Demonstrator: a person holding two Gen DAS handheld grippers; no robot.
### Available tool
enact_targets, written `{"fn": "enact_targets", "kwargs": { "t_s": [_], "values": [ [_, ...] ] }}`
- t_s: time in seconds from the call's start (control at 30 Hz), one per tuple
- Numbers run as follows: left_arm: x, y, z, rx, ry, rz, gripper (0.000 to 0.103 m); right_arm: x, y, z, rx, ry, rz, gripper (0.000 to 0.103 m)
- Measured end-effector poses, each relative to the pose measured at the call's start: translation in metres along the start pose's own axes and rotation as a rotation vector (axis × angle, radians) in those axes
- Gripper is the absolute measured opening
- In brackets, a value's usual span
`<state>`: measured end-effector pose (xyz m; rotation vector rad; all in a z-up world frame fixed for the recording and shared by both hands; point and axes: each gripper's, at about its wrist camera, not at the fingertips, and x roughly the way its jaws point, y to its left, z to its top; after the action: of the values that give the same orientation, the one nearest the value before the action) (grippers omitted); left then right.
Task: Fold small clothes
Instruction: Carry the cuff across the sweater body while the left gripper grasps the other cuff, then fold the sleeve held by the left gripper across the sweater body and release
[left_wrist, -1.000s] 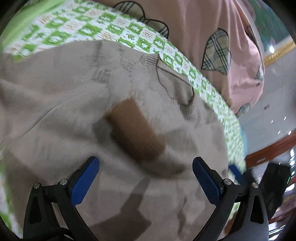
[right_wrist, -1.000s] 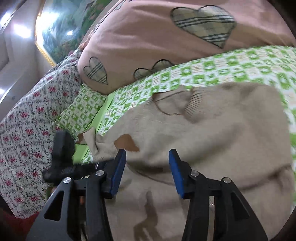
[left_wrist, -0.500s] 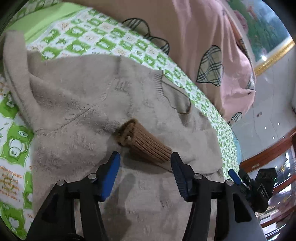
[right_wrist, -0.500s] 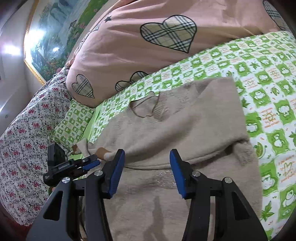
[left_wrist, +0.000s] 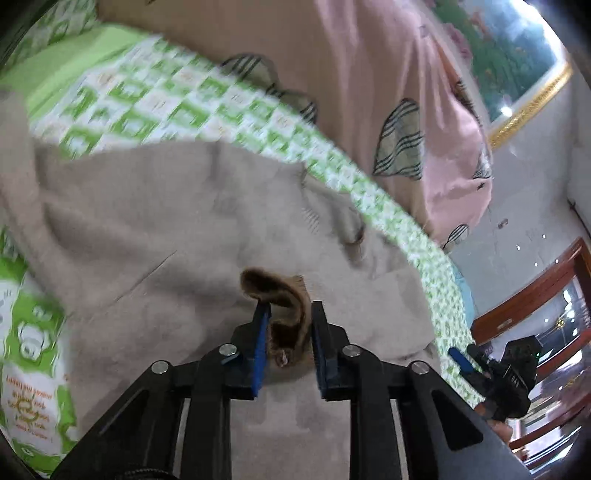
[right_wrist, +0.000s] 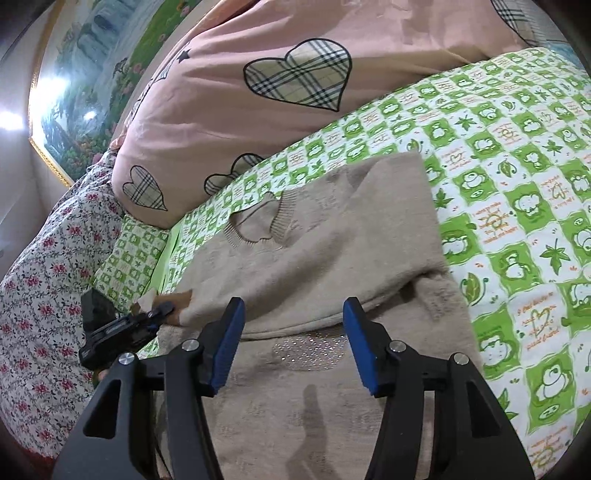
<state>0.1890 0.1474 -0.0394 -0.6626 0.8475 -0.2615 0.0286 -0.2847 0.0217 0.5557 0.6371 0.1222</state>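
Left wrist view, sweater: a beige sweater (left_wrist: 155, 221) lies spread on a bed (left_wrist: 155, 99) with a green-and-white printed sheet; a pink heart-patterned pillow (left_wrist: 369, 92) sits beyond it.
Left wrist view, fingers: the left gripper (left_wrist: 289, 314) has its blue-padded fingers (left_wrist: 260, 343) drawn in on the brown ribbed cuff (left_wrist: 286, 295), which bunches up between them.
Left wrist view, key relation: the cuff sits directly in the left fingers, its sleeve lying across the sweater body; the left hand is clearly the nearer one for the next sleeve move.
Left wrist view, change: half a second ago these fingers stood apart with the cuff lying ahead of them; now they pinch it.
Right wrist view, sweater: the body stretches from the fingers up to the ribbed neckline (right_wrist: 264, 225), long axis running away from the camera.
Right wrist view, fingers: the right gripper (right_wrist: 293, 314) is spread wide and holds nothing, hovering above the lower body.
Right wrist view, change: little differs; the left gripper (right_wrist: 162, 309) at far left now reaches the cuff (right_wrist: 181, 297).
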Motion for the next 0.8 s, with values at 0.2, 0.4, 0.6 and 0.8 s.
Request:
{"fn": "enact_targets", "kwargs": {
  "t_s": [0.2,0.4,0.6,0.8],
  "values": [
    [0.027,0.013,0.005,-0.054,0.091,-0.007,0.045,-0.003,-0.008,0.01,-0.008,-0.022,-0.041,0.057],
    [0.017,-0.019,0.008,0.112,-0.013,0.14,0.008,-0.009,-0.025,0.035,-0.003,-0.052,-0.137,0.058],
    [0.005,0.017,0.014,0.025,-0.048,0.176,0.008,0.019,-0.046,0.057,-0.007,0.014,-0.242,0.064],
    [0.009,0.013,0.009,0.037,-0.042,0.187,0.008,0.073,-0.049,0.063,-0.047,0.118,-0.26,0.064]
  ]
}}
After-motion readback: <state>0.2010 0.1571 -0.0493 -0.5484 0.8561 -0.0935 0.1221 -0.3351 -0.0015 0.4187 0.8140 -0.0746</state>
